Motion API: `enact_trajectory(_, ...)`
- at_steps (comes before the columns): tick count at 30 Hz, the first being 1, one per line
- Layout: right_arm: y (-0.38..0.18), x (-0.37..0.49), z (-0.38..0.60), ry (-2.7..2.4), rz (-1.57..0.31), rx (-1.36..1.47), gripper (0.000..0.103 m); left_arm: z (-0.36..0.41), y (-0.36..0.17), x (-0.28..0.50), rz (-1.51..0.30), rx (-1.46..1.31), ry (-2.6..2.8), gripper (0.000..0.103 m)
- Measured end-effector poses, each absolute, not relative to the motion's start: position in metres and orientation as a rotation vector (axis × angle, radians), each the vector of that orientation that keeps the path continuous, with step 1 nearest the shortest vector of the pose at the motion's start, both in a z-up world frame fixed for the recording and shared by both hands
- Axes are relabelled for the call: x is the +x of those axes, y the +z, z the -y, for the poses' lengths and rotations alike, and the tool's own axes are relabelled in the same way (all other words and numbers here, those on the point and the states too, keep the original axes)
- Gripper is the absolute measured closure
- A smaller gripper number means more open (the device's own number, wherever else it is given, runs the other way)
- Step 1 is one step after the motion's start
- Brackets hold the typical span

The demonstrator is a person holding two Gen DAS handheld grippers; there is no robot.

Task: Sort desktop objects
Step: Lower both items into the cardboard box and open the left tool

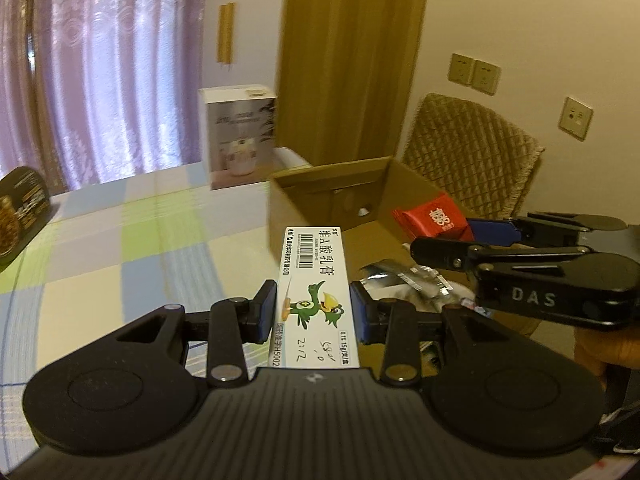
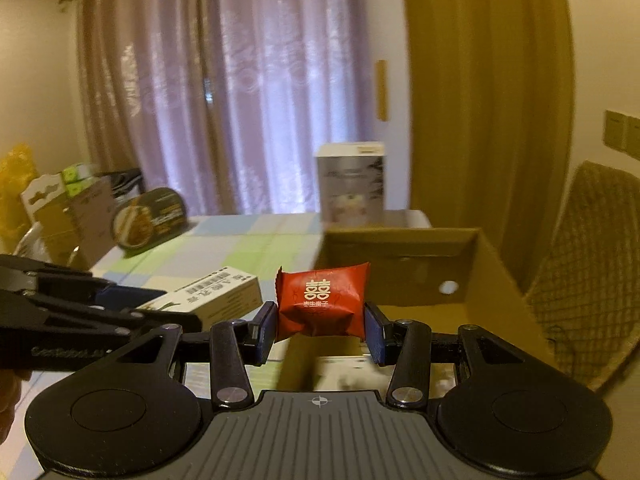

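My left gripper (image 1: 314, 312) is shut on a long white ointment box (image 1: 314, 288) printed with a green cartoon bird, held above the table just left of the open cardboard box (image 1: 320, 196). My right gripper (image 2: 320, 326) is shut on a red wrapped candy (image 2: 322, 300) over that cardboard box (image 2: 492, 280). In the left wrist view the right gripper (image 1: 460, 240) and its red candy (image 1: 434, 220) show at the right. The right wrist view has the ointment box (image 2: 212, 294) at the left, in the other gripper's fingers (image 2: 132, 294).
Silver foil packets (image 1: 408, 280) lie inside the cardboard box. A tall white carton (image 1: 240, 136) stands at the table's far edge. A dark round food tin (image 2: 150, 218) and more packages (image 2: 60, 208) sit at the left. A quilted chair (image 1: 468, 156) stands behind the box.
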State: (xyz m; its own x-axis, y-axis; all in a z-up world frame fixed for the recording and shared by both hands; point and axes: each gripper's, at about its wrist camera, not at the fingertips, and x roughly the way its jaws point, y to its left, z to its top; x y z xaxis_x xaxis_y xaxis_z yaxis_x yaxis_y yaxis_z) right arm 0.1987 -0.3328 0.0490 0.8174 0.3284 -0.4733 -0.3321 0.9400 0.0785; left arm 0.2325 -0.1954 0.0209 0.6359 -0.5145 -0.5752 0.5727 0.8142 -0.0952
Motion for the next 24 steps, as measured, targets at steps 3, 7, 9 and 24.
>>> enact_trajectory(3, 0.048, 0.203, 0.346, 0.321, -0.517, -0.016, 0.06, 0.212, 0.021, 0.233, -0.622, 0.097, -0.644, 0.07)
enact_trajectory(7, 0.043, 0.206, 0.364, 0.285, -0.535, -0.022, 0.06, 0.231, 0.02, 0.235, -0.622, 0.084, -0.669, 0.07)
enact_trajectory(9, 0.041, 0.207, 0.375, 0.267, -0.542, -0.015, 0.06, 0.24, 0.018, 0.236, -0.624, 0.086, -0.681, 0.07)
enact_trajectory(24, 0.029, 0.212, 0.417, 0.232, -0.602, 0.036, 0.06, 0.283, -0.003, 0.248, -0.656, 0.107, -0.708, 0.07)
